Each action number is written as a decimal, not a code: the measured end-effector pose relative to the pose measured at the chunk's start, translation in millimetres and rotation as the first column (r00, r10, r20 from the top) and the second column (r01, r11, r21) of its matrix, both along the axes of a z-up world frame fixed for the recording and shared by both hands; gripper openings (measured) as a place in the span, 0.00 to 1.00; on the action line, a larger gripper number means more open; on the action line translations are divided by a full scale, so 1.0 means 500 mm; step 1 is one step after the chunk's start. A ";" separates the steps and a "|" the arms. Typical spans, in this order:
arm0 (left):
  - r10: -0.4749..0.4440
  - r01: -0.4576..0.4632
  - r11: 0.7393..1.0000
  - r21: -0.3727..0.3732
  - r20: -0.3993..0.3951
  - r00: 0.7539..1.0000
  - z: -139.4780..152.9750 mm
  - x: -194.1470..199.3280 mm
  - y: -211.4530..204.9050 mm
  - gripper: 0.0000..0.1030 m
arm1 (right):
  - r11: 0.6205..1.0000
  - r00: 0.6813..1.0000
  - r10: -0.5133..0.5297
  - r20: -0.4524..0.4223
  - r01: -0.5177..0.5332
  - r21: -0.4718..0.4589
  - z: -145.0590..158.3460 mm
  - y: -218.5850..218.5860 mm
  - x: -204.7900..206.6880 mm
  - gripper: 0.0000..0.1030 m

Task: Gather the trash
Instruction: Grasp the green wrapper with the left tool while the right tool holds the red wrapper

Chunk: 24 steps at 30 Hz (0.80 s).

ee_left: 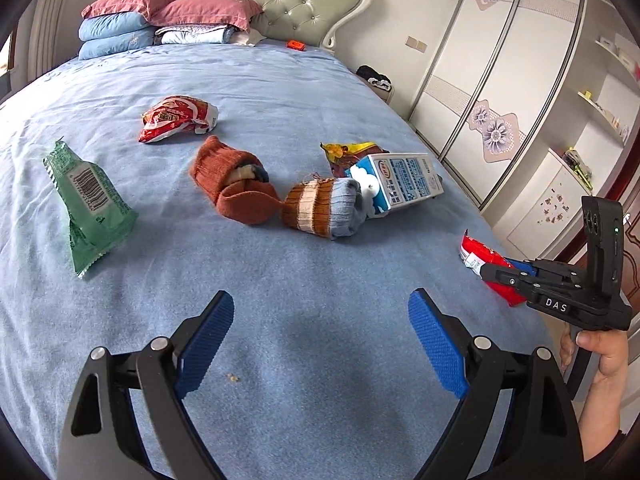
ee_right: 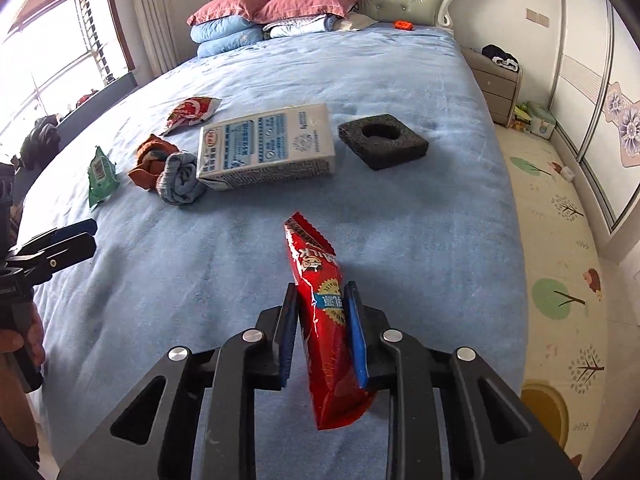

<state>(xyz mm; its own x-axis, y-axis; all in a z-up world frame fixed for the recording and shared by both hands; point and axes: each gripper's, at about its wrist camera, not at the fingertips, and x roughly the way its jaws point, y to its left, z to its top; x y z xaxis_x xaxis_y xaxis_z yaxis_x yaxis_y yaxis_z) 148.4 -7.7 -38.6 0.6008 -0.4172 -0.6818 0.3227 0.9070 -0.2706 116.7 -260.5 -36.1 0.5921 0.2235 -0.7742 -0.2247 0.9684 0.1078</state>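
Currently the right gripper (ee_right: 322, 308) is pinching a red snack wrapper (ee_right: 324, 320) between its blue pads, holding it clear above the blue bedspread (ee_right: 420, 220) near the foot of the bed. The left gripper (ee_left: 320, 328) is hovering with jaws spread wide and nothing between them, over bare blanket at the near edge.

Step in hand, as judged: first piece of trash is picked, awaiting disposal. No bin is showing in either view, so the drop point is unknown.

Still lying on the bed: a green wrapper (ee_left: 86, 204) at far left, a red-and-white snack bag (ee_left: 176, 118) further back, a milk carton (ee_left: 404, 184) on its side with a yellow-red wrapper (ee_left: 344, 154) just behind it. Rolled socks (ee_left: 280, 196) beside the carton and a black foam block (ee_right: 382, 140) are probably not trash.

Next move likely calls for carrying the red wrapper to a container, or sending the free left gripper toward the green wrapper, jaws aligned across its crumpled ridge.
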 end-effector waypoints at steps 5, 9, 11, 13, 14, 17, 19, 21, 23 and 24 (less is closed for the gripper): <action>0.041 -0.041 0.999 -0.003 0.012 0.999 0.006 0.011 0.050 0.86 | 0.993 0.994 0.111 -0.014 -0.111 0.047 0.011 0.087 0.015 0.20; 0.090 -0.090 0.996 -0.006 0.023 0.996 0.013 0.023 0.099 0.86 | 0.976 0.979 0.201 -0.029 -0.198 0.094 0.021 0.166 0.035 0.20; 0.114 -0.114 0.993 -0.012 0.028 0.993 0.015 0.027 0.122 0.86 | 0.964 0.968 0.248 -0.042 -0.242 0.110 0.022 0.211 0.045 0.20; 0.135 -0.134 0.991 -0.026 0.024 0.991 0.015 0.033 0.146 0.86 | 0.948 0.953 0.294 -0.070 -0.282 0.146 0.018 0.251 0.060 0.20; 0.147 -0.147 0.989 -0.027 0.024 0.989 0.014 0.038 0.158 0.86 | 0.944 0.950 0.303 -0.077 -0.289 0.161 0.017 0.267 0.070 0.20; 0.179 -0.178 0.984 -0.025 0.020 0.984 0.013 0.056 0.188 0.86 | 0.936 0.944 0.319 -0.084 -0.300 0.184 0.013 0.313 0.094 0.20; 0.205 -0.205 0.979 -0.006 0.027 0.978 0.013 0.073 0.204 0.86 | 0.930 0.942 0.325 -0.084 -0.302 0.211 0.013 0.336 0.111 0.20; 0.222 -0.222 0.975 -0.002 0.027 0.975 0.011 0.091 0.217 0.86 | 0.927 0.942 0.324 -0.082 -0.299 0.225 0.015 0.352 0.126 0.20; 0.233 -0.233 0.972 -0.006 0.020 0.972 0.008 0.111 0.229 0.86 | 0.929 0.945 0.318 -0.078 -0.294 0.225 0.018 0.365 0.142 0.20; 0.238 -0.238 0.971 -0.008 0.018 0.971 0.006 0.122 0.236 0.86 | 0.929 0.946 0.314 -0.077 -0.289 0.232 0.018 0.368 0.150 0.20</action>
